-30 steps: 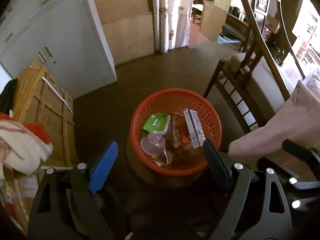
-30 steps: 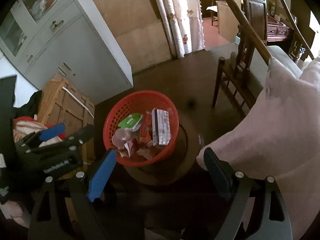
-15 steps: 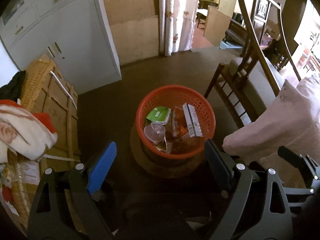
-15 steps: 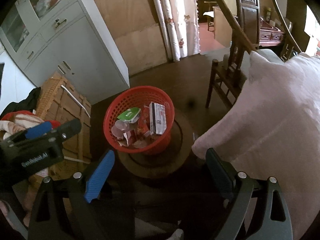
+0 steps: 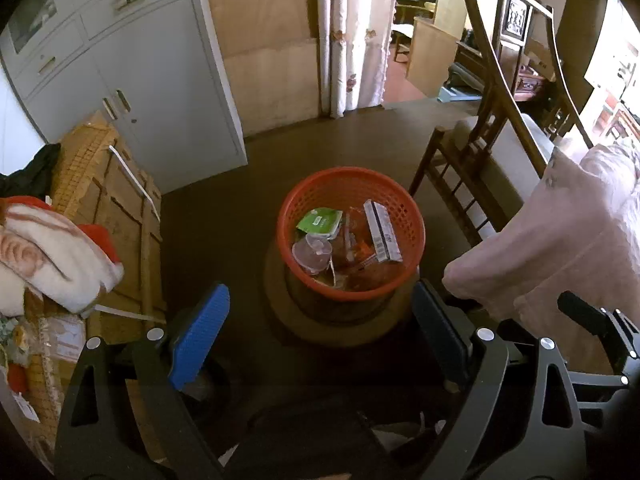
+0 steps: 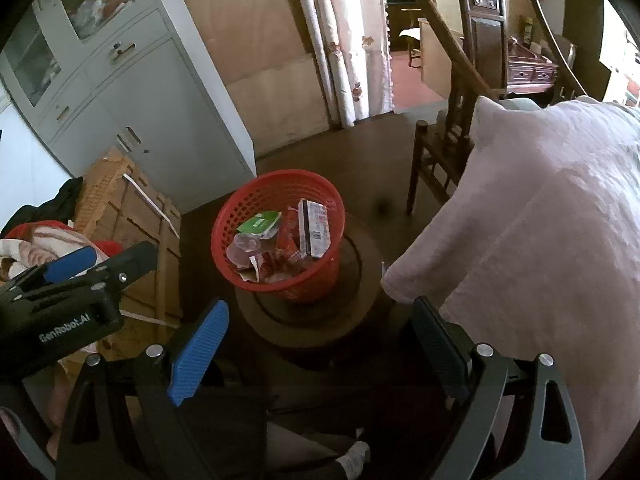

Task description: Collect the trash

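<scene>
An orange mesh basket [image 5: 400, 196] stands on a round dark stool [image 5: 280, 312] on the brown floor. It holds trash: a green-lidded cup [image 5: 320, 222], a clear plastic cup [image 5: 312, 254], a white box [image 5: 382, 236] and red wrappers. The basket [image 6: 240, 208] also shows in the right wrist view. My left gripper [image 5: 320, 328] is open and empty, held above and in front of the basket. My right gripper [image 6: 320, 340] is open and empty, also back from the basket. The left gripper's body [image 6: 60, 300] shows at left in the right wrist view.
A grey cabinet [image 5: 132, 92] stands at the back left. Cardboard boxes [image 5: 116, 216] with a folded blanket [image 5: 48, 256] sit at left. A wooden chair [image 5: 472, 184] stands at right. A pink sleeve [image 6: 540, 220] fills the right side. Curtains [image 5: 352, 36] hang at the back.
Both grippers have drawn back and up from the basket, which now looks smaller and farther. Both stay open and empty.
</scene>
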